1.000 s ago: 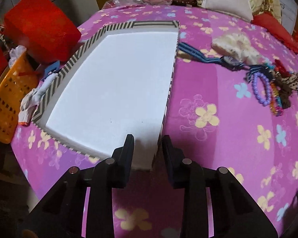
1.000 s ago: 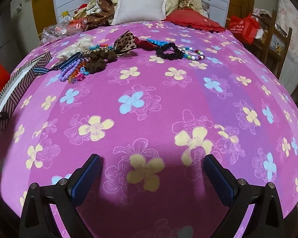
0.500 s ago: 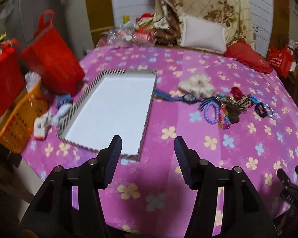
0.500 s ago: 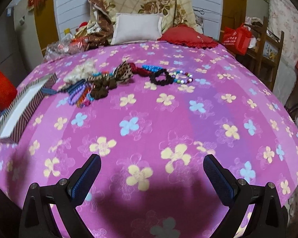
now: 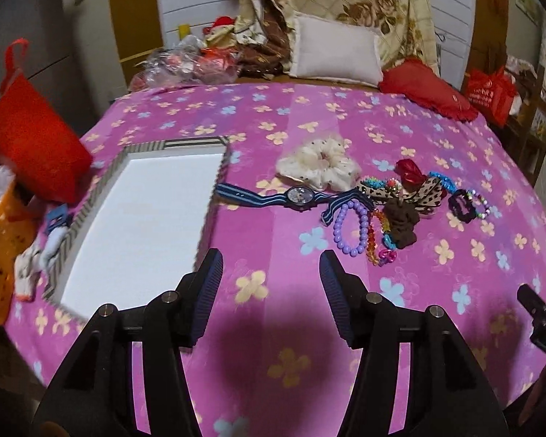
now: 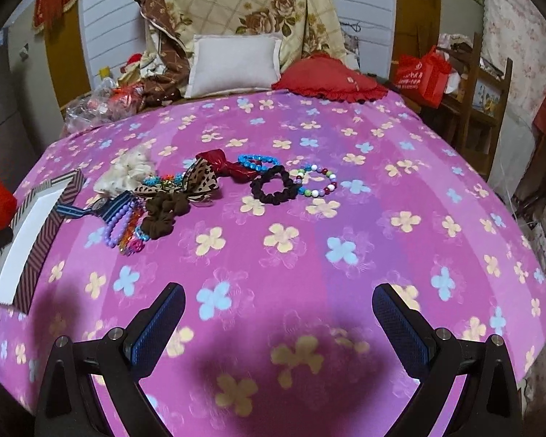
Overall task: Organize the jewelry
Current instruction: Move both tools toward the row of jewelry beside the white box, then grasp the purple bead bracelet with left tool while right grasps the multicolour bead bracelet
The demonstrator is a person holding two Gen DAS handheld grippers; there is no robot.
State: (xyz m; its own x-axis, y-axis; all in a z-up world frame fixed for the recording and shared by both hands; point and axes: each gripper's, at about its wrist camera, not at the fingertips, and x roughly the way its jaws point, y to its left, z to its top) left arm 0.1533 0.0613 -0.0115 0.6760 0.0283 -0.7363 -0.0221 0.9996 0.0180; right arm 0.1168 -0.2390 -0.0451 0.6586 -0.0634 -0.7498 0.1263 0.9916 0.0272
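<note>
A striped box with a white floor [image 5: 142, 218] lies on the pink flowered bed cover, left side; it also shows in the right wrist view [image 6: 29, 247]. To its right lie a blue-strapped watch [image 5: 300, 195], a cream scrunchie [image 5: 320, 164], a purple bead bracelet [image 5: 350, 231], a brown scrunchie [image 5: 400, 220], a leopard bow [image 6: 200, 178], a black scrunchie [image 6: 275, 185] and a multicoloured bead bracelet [image 6: 318, 182]. My left gripper [image 5: 271, 291] is open and empty, above the cover near the box's front right corner. My right gripper [image 6: 278, 324] is open and empty, well short of the jewelry.
A white pillow [image 5: 335, 51] and red cushion [image 5: 424, 87] lie at the bed's head. A red bag [image 5: 29, 138] and orange basket [image 5: 0, 251] stand left of the bed. A wooden shelf with a red bag [image 6: 424, 74] stands at the right.
My left gripper has let go of the box edge, opened wide and pulled up and back, swinging right. My right gripper has also risen and drawn back, staying open.
</note>
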